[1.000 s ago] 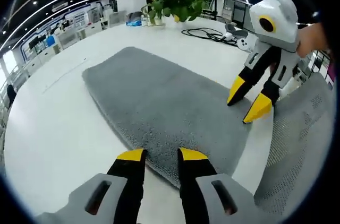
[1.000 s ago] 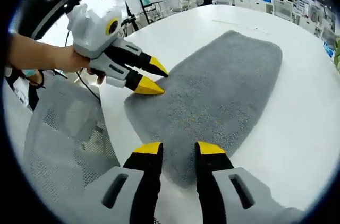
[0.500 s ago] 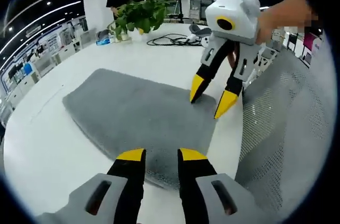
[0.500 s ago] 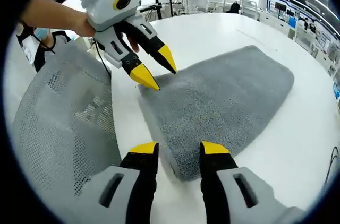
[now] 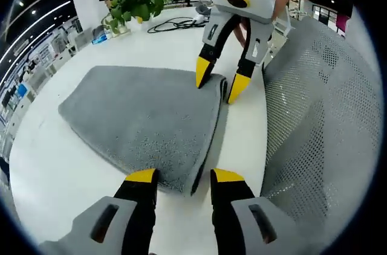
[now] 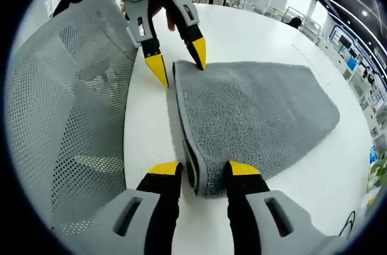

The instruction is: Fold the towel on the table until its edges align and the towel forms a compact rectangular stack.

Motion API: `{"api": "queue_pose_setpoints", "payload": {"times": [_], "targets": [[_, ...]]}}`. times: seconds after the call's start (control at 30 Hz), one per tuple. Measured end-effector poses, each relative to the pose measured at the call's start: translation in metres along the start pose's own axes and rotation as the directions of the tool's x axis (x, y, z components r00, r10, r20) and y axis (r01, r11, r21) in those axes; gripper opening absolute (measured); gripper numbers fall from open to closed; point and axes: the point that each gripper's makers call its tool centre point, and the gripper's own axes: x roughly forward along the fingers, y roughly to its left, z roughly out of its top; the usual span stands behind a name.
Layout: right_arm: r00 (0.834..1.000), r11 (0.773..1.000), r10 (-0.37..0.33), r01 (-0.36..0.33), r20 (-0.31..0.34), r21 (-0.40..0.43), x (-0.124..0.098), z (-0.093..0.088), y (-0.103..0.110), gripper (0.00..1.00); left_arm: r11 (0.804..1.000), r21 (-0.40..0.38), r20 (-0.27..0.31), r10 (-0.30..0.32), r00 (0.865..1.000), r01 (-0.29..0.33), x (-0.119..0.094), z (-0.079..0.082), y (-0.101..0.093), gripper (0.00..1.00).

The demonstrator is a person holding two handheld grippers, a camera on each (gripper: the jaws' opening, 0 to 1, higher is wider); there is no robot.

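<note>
- Currently, the grey towel (image 5: 142, 119) is seen lying flat on the white table (image 5: 54, 176), its long axis running away from the near edge toward the far side.
- One near corner is straddled by the left gripper (image 5: 181, 176), and the other near corner by the right gripper (image 6: 202, 168); in both, the short near edge sits between spread yellow-tipped jaws, raised a little.
- Neither pair of jaws is closed on the cloth yet; a gap is visible on each side of the edge.
- A pinch at both corners is judged to be the step in hand, followed by a carry along the long axis to the far edge.
- Pile is thick and plush, with a rolled hem and rounded corners; a soft, drooping fold is to be expected.
- A grey mesh chair back (image 6: 66, 104) stands just beside the table edge.
</note>
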Motion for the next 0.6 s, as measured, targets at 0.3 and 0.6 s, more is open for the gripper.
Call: {"api": "queue_pose_setpoints", "payload": {"times": [0.3, 0.6], "targets": [[0.999, 0.999, -0.034, 0.034, -0.015, 0.013, 0.0041, -0.0006, -0.008, 0.13, 1.0, 0.002, -0.021, 0.022, 1.0, -0.022, 0.0027, -0.0018, 0.0052, 0.23], [0.999, 0.999, -0.024, 0.026, -0.033, 0.041, 0.002, -0.0008, -0.0018, 0.06, 0.999, 0.003, -0.064, 0.037, 0.997, -0.037, 0.0008, -0.0027, 0.003, 0.1]]}}
